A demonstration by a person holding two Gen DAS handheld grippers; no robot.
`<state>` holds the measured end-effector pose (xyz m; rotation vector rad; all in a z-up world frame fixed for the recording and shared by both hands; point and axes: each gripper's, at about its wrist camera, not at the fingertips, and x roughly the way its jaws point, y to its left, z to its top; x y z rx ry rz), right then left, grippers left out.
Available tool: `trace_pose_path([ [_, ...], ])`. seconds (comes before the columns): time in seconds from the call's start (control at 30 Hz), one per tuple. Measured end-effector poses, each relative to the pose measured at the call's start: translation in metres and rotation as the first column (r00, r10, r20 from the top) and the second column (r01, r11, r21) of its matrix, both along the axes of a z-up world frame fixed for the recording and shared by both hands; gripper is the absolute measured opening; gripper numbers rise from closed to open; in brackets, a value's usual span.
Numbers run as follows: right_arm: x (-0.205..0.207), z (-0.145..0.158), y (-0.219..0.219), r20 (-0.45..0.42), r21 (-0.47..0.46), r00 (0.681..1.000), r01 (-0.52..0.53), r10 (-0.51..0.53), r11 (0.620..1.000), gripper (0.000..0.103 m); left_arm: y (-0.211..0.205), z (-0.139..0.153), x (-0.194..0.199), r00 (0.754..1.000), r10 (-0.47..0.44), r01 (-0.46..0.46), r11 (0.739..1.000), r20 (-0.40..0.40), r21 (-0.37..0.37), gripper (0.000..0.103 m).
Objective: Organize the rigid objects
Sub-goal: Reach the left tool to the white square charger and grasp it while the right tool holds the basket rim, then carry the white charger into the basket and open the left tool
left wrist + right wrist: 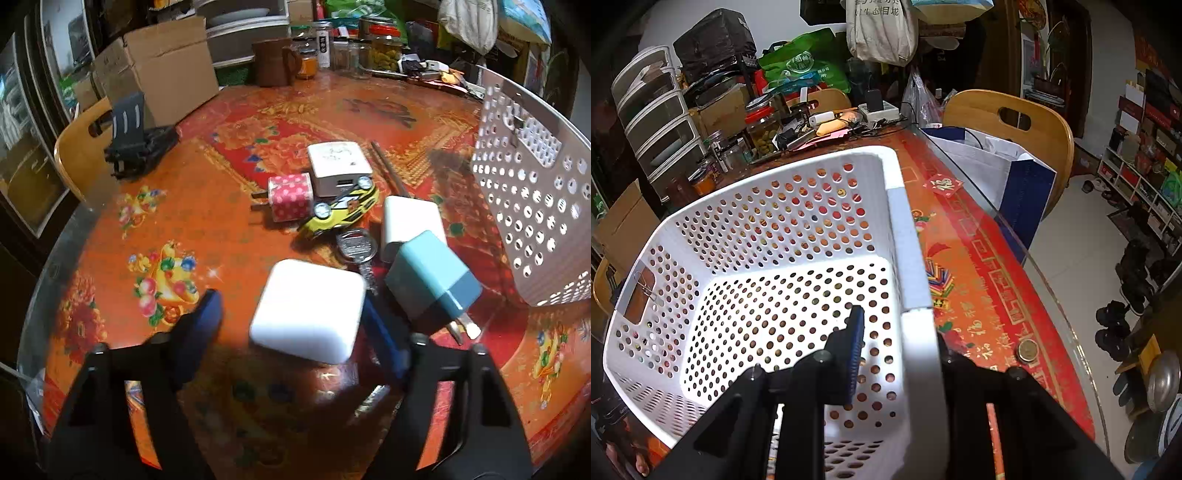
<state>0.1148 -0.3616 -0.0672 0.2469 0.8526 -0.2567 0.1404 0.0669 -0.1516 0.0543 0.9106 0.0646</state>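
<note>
In the left wrist view my left gripper point(295, 321) is open around a large white square charger point(308, 310); its right finger touches the charger's side, the left finger point(207, 314) stands apart. Beyond lie a teal charger point(432, 277), a white charger point(410, 225), keys point(356, 245), a yellow toy car point(341, 210), a pink dotted charger point(290, 197) and a white power bank point(340, 164). The white perforated basket point(532, 206) stands at right. In the right wrist view my right gripper point(897, 354) is shut on the basket's right rim point(916, 332); the basket is empty.
A black phone stand point(138, 144) and cardboard boxes point(162, 70) sit at the table's far left. Jars and a brown jug point(275, 62) line the far edge. A coin point(1027, 350) lies near the glass table edge. Wooden chairs point(1008, 122) stand around the table.
</note>
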Motion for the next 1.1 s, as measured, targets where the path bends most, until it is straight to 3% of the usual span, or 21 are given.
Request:
trace_pose_path([
  [0.03,0.0,0.0,-0.001,0.0,0.0,1.0,-0.001,0.001,1.0,0.021,-0.002,0.001,-0.001,1.0,-0.009,0.009,1.0,0.005,-0.006,0.047],
  [0.33,0.0,-0.001,-0.001,0.001,0.002,1.0,0.0,0.0,1.0,0.021,-0.002,0.016,-0.01,0.998,0.012,-0.014,0.999,0.062,0.038,0.045],
  [0.47,0.0,-0.001,0.0,0.002,0.002,1.0,-0.001,0.001,1.0,0.021,-0.001,0.049,-0.013,0.992,0.013,-0.021,0.998,0.123,0.065,0.045],
  [0.6,0.0,-0.001,-0.001,0.002,0.003,1.0,-0.003,0.003,1.0,0.021,-0.016,0.094,-0.01,0.98,-0.049,0.029,0.994,0.192,0.107,0.045],
  [0.8,0.002,-0.002,0.001,0.0,0.0,1.0,-0.002,0.002,1.0,0.021,-0.062,0.145,-0.009,0.937,-0.189,0.131,0.97,0.293,0.206,0.045],
  [0.93,0.003,-0.002,0.002,0.001,-0.002,1.0,-0.006,0.006,1.0,0.021,-0.093,0.16,0.0,0.92,-0.249,0.171,0.95,0.303,0.262,0.045],
  [1.1,0.005,-0.003,0.001,-0.001,-0.002,1.0,-0.008,0.008,1.0,0.021,-0.145,0.168,0.015,0.901,-0.335,0.228,0.907,0.276,0.355,0.045],
])
